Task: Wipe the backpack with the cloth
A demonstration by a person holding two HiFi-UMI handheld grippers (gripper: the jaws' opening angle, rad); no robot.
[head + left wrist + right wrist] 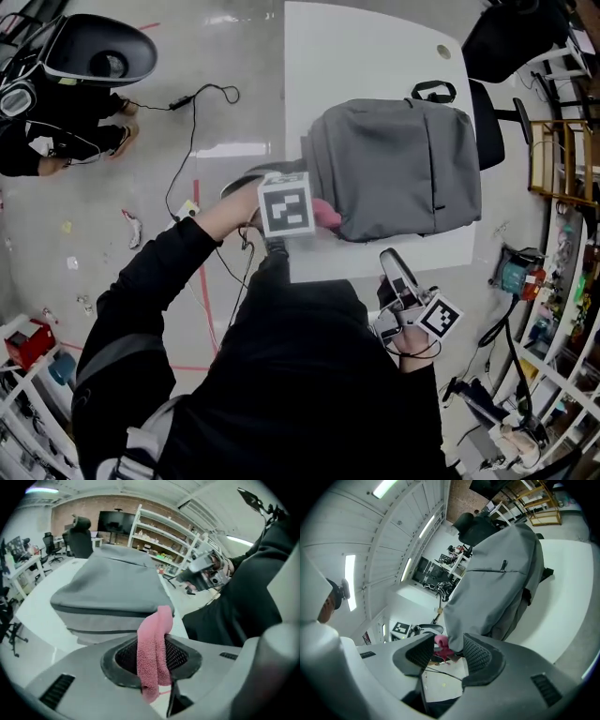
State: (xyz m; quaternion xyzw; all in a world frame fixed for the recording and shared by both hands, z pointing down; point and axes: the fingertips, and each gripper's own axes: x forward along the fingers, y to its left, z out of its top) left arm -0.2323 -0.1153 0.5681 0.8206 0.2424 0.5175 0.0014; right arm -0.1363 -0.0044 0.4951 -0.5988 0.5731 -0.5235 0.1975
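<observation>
Item 1, backpack (394, 169): grey, lying flat on the white table (375, 56). Its black carry handle (433, 91) is at the end away from me, and its bottom edge faces me.

Item 2, cloth (157, 630): pink and folded into a narrow strip. It is pinched between the fingers of my left gripper (152, 660), which are drawn in narrow on it. One end hangs below the pads and the other stands up above them. In the head view the cloth (326, 214) sits at the backpack's near left corner. I cannot tell whether it touches the fabric.

Item 3, left gripper (314, 217): tilted down toward that same corner, with its marker cube (286, 203) facing up.

Item 4, right gripper (447, 653): fingers wide, neither pad pressing on anything. In its view the backpack's near corner and the cloth show through the gap, well beyond the pads. In the head view it (394, 267) is held close to my body, near the backpack's bottom edge and apart from it.

Item 5, surroundings: a black office chair (511, 37) beyond the backpack's far right. A second person (56, 131) in dark clothing is on the floor, well to the backpack's left.
</observation>
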